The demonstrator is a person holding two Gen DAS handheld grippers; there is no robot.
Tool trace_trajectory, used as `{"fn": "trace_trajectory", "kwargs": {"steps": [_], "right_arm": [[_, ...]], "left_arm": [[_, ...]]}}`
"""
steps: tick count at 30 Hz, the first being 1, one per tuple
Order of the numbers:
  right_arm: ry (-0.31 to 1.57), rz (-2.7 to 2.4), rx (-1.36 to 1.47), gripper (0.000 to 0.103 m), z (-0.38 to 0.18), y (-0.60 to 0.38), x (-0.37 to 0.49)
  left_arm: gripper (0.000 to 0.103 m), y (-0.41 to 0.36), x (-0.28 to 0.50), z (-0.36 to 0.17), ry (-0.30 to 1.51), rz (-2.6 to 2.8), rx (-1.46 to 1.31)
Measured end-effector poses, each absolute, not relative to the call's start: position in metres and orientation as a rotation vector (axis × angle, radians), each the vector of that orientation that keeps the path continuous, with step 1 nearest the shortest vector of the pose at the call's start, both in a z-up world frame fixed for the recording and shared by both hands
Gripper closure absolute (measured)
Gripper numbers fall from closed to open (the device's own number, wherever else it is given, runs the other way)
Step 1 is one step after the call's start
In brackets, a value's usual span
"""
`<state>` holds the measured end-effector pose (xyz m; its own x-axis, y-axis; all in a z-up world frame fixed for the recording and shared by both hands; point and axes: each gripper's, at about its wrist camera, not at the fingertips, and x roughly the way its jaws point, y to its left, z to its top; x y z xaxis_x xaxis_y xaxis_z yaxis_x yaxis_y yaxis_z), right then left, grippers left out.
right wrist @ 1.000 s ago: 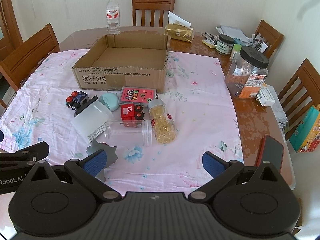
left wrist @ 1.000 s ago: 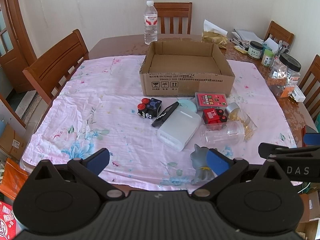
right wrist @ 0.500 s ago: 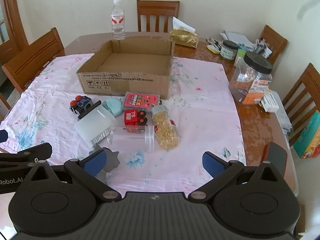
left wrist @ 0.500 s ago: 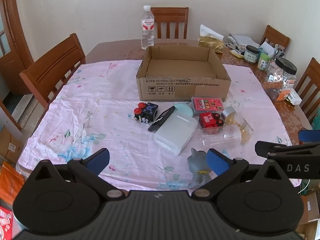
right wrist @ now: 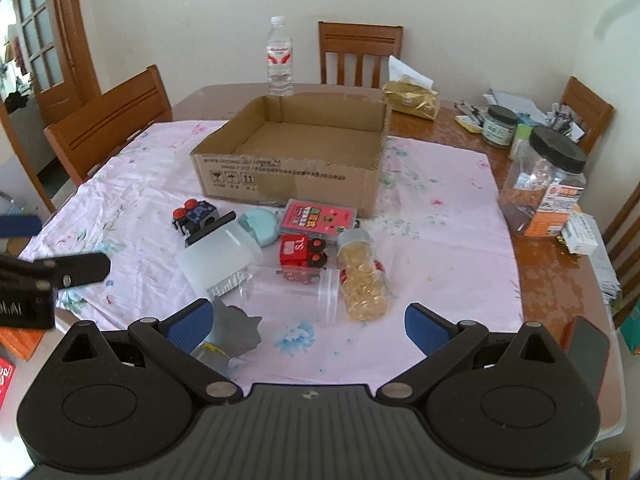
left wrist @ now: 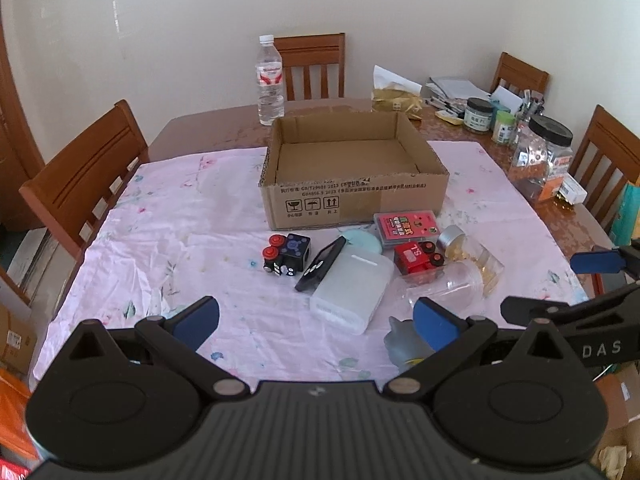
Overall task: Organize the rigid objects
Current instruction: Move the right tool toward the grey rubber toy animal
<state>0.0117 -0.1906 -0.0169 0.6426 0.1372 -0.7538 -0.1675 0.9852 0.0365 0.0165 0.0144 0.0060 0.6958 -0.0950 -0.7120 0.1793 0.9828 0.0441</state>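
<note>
Two grippers hang back at the near edge of the table, both with jaws spread wide and holding nothing. Box: cardboard box (left wrist: 354,184) sits upright and empty at the far middle of the floral cloth (left wrist: 180,216).

Clutter lies in a loose cluster just in front of the box: black toy car (left wrist: 287,255), black remote (left wrist: 320,264), white plastic case (left wrist: 352,292), red toy truck (right wrist: 301,250), clear cup (right wrist: 296,290) on its side, pill jar (right wrist: 362,276) on its side, pink card pack (right wrist: 320,216).

Key relation: grey cat figure (right wrist: 230,334) is nearest, touching or just beside the left finger of the right gripper (right wrist: 306,326); from the left gripper (left wrist: 316,322) it sits behind the right finger. Cannot tell its long axis.

Judgement: right gripper nearer, needing a small shift left to centre on it.
</note>
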Motion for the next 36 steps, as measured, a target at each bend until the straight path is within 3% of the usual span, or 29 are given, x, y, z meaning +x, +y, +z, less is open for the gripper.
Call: {"fn": "trace_trajectory", "kwargs": {"steps": [23,36], "right_arm": [[1.057,-0.040,0.018,0.000,-0.105,-0.101,0.027],[1.094,-0.182,0.056,0.000,-0.124,-0.100,0.027]], "left_arm": [[0.001,0.083,0.070,-0.031,0.862,-0.339,0.270],[0.001,0.088,0.079,-0.038,0.866,-0.411,0.309]]}}
